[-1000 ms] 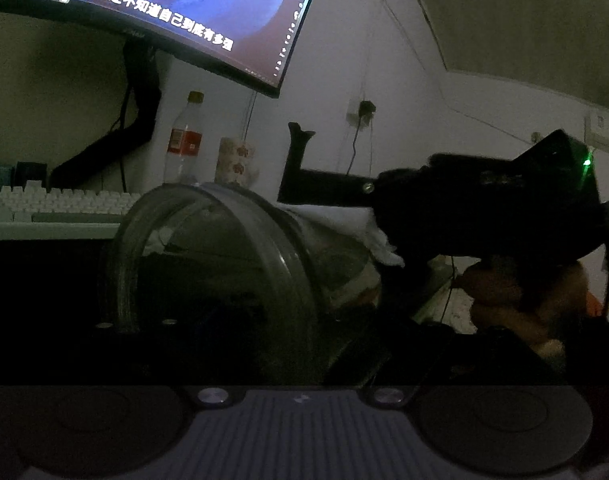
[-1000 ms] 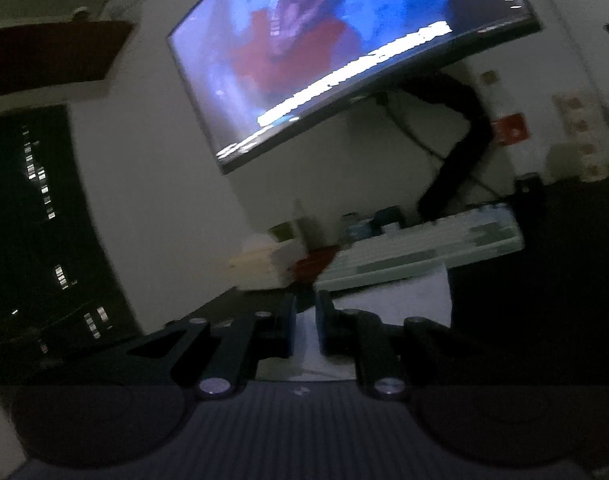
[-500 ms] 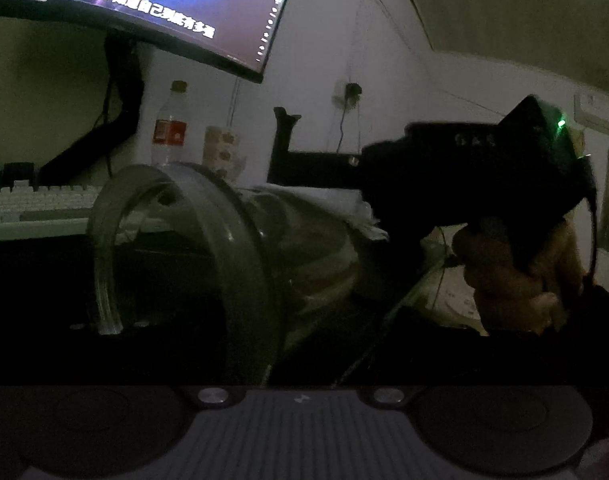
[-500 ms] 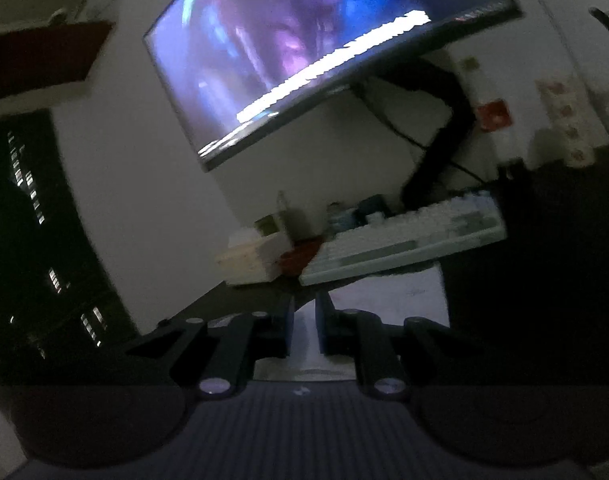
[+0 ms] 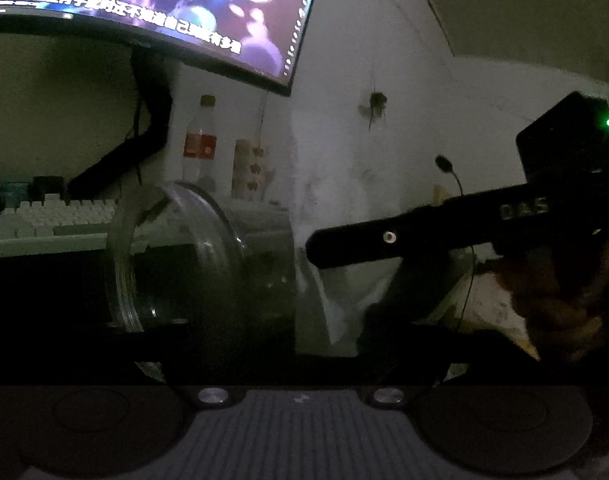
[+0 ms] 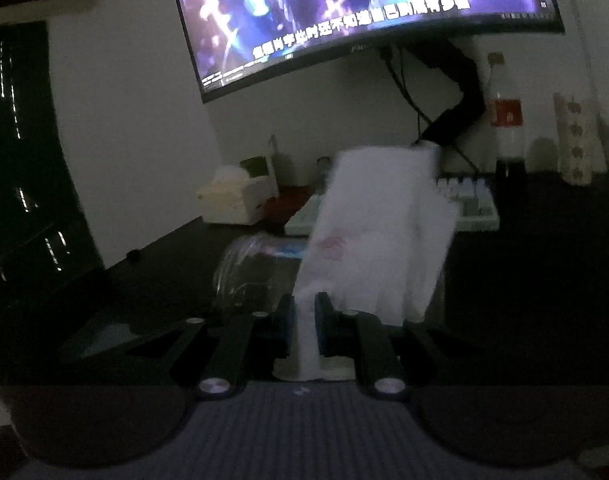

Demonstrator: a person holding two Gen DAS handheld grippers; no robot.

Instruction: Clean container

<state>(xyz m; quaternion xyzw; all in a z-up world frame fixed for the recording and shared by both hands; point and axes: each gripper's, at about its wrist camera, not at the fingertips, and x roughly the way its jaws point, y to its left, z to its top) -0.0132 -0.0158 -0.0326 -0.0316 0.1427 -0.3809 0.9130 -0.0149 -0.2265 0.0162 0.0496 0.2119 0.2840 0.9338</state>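
Lit curved monitor [image 6: 364, 16], white keyboard [image 5: 52, 226], red-labelled bottle [image 6: 506, 120], cream box [image 6: 236, 200] on dark desk [image 6: 144, 280].

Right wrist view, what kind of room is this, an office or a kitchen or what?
Most likely a home computer desk in a dim room: a curved monitor playing video with subtitles, a pale keyboard below it, and a drink bottle against the wall.

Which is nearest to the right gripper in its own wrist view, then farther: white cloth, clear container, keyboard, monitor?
1. white cloth, pinched in the right gripper.
2. clear container, lying just ahead, left of the cloth.
3. keyboard, behind the cloth, mid-desk.
4. monitor, up at the back wall.
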